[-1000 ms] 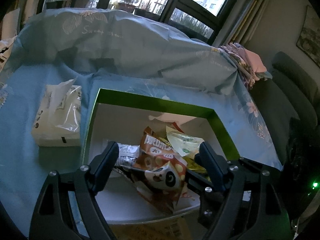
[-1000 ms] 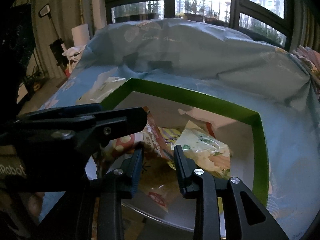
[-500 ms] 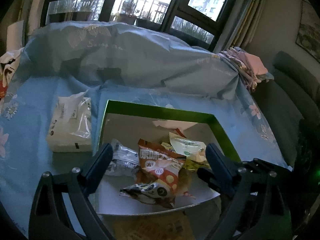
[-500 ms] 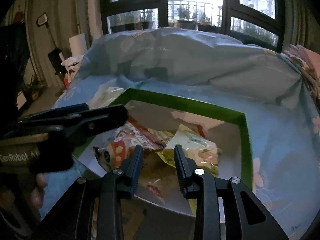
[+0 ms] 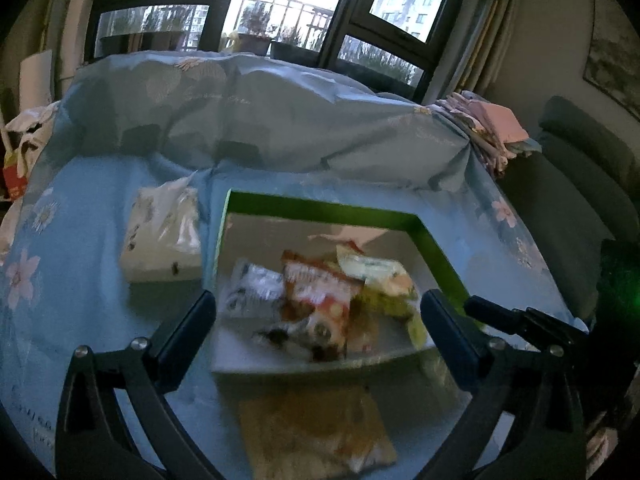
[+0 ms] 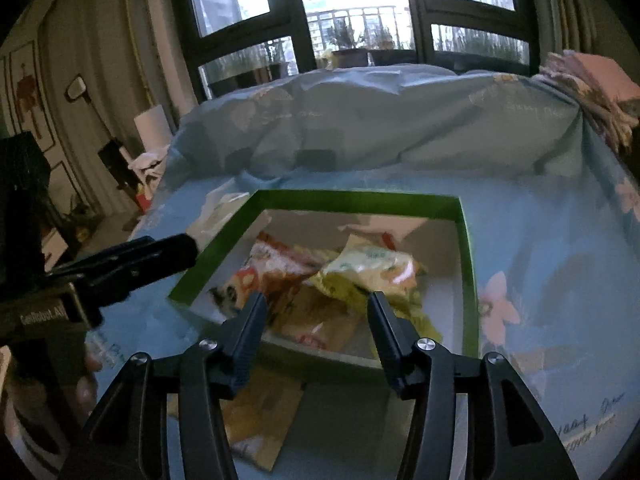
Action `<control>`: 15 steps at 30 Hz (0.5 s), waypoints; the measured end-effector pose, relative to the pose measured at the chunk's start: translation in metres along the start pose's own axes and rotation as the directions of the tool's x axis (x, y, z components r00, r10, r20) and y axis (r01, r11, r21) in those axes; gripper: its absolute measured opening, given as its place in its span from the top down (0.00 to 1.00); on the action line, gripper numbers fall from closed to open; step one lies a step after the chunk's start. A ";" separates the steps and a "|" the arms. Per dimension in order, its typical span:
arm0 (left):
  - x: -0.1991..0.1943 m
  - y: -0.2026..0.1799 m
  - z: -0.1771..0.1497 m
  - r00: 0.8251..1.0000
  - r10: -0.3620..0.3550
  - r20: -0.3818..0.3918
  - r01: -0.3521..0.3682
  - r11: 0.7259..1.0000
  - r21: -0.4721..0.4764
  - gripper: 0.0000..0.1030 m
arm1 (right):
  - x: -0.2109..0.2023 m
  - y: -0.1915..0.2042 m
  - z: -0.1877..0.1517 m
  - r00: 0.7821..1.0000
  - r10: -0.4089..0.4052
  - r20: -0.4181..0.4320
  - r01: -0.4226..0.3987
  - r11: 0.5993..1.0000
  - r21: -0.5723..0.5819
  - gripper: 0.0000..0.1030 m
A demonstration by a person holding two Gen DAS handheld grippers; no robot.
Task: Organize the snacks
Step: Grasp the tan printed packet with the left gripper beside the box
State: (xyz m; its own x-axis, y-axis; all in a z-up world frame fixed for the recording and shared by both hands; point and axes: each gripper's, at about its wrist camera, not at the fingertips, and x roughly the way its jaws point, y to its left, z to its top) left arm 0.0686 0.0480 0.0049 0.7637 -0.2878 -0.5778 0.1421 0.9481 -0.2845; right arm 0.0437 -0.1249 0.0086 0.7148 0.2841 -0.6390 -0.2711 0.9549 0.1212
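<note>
I have one flat brownish snack packet point(image 5: 316, 426) lying on the blue-clothed surface point(image 5: 80, 280) just outside the near wall of the green-rimmed box point(image 5: 320, 210), straight ahead of and below both tools. The left tool point(image 5: 318, 322) is spreading to full width and the right tool point(image 6: 316, 316) is opening too (nothing between either pair). The pile of snacks point(image 6: 332, 276) inside is motion-blurred and the loose packet's near edge is cut off, so I can't read its long axis

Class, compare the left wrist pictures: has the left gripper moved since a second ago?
Yes. The left gripper has pulled back from the green box: its tips were over the snacks inside, and now reach only the near edge, jaws opening and empty.
</note>
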 end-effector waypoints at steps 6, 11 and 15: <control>-0.030 0.041 -0.036 0.998 0.015 -0.067 -0.021 0.995 -0.096 0.00 | -0.007 -0.011 -0.030 0.996 0.067 -0.059 -0.063 0.996 0.061 0.48; -0.042 0.073 -0.068 0.991 -0.006 -0.136 -0.024 0.976 -0.217 0.01 | -0.004 -0.016 -0.055 0.985 0.125 -0.115 -0.112 0.987 0.113 0.48; -0.041 0.074 -0.091 0.981 -0.089 -0.174 0.034 0.955 -0.294 0.01 | 0.007 -0.013 -0.079 0.970 0.183 -0.163 -0.160 0.976 0.148 0.48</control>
State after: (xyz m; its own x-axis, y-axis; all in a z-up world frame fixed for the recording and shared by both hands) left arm -0.0095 0.1181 -0.0622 0.6265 -0.3900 -0.6748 -0.0230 0.8562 -0.5161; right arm 0.0011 -0.1426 -0.0570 0.5385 0.4362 -0.7209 -0.2836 0.8995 0.3324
